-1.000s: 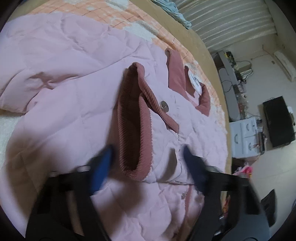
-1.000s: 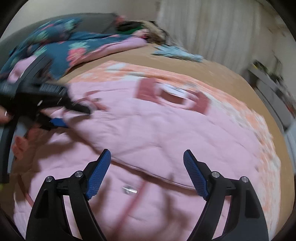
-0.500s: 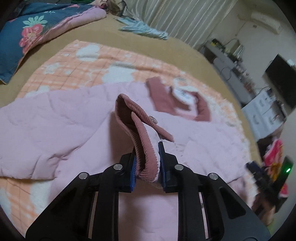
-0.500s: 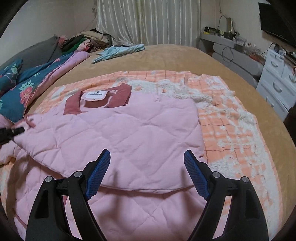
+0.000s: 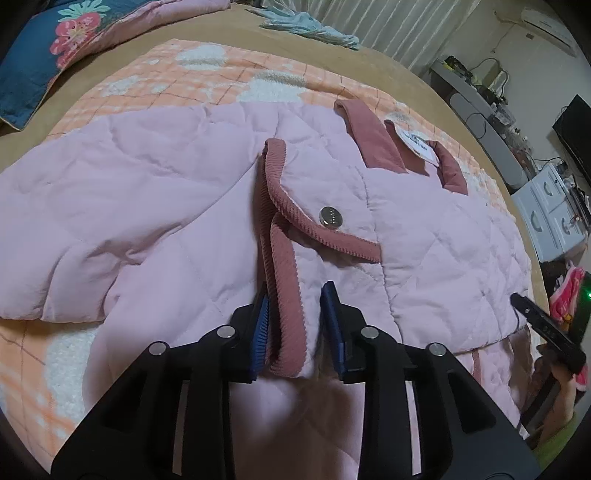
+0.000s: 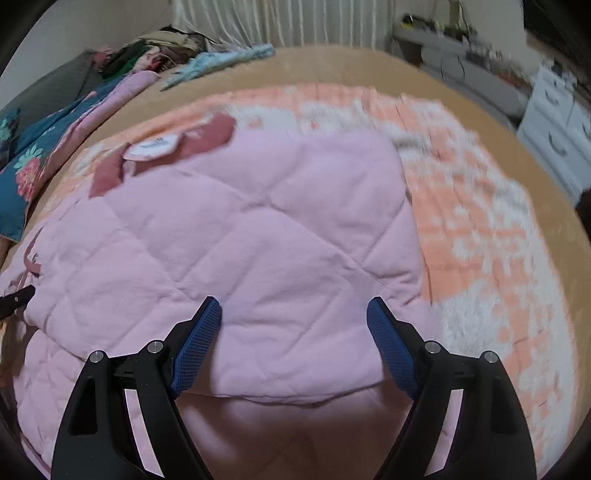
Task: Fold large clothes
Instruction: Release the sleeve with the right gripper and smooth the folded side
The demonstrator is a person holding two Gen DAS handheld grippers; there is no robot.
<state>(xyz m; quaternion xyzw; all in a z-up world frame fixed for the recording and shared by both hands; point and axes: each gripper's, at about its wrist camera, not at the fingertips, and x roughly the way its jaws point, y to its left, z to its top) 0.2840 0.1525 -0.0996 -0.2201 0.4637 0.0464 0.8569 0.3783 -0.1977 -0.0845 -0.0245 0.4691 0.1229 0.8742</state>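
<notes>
A large pink quilted jacket (image 5: 147, 206) with dark rose corduroy trim lies spread on the bed, collar and white label (image 5: 415, 142) at the far side. My left gripper (image 5: 297, 328) has its jaws partly apart around the rose corduroy sleeve cuff (image 5: 286, 295), which lies folded across the jacket's body beside a silver snap (image 5: 330, 216). In the right wrist view the jacket (image 6: 258, 229) has its right side folded in. My right gripper (image 6: 293, 339) is open and empty just above the folded panel's near edge.
An orange and white checked blanket (image 5: 221, 74) lies under the jacket on a tan bed cover (image 6: 369, 62). A blue floral quilt (image 5: 40, 48) lies at the far left, a light blue garment (image 5: 310, 31) at the far edge. White drawers (image 6: 554, 125) stand beside the bed.
My left gripper carried the cuff across and laid it flat on the jacket; its jaws, tight on the cuff half a second ago, have parted. My right gripper moved closer to the folded panel.
</notes>
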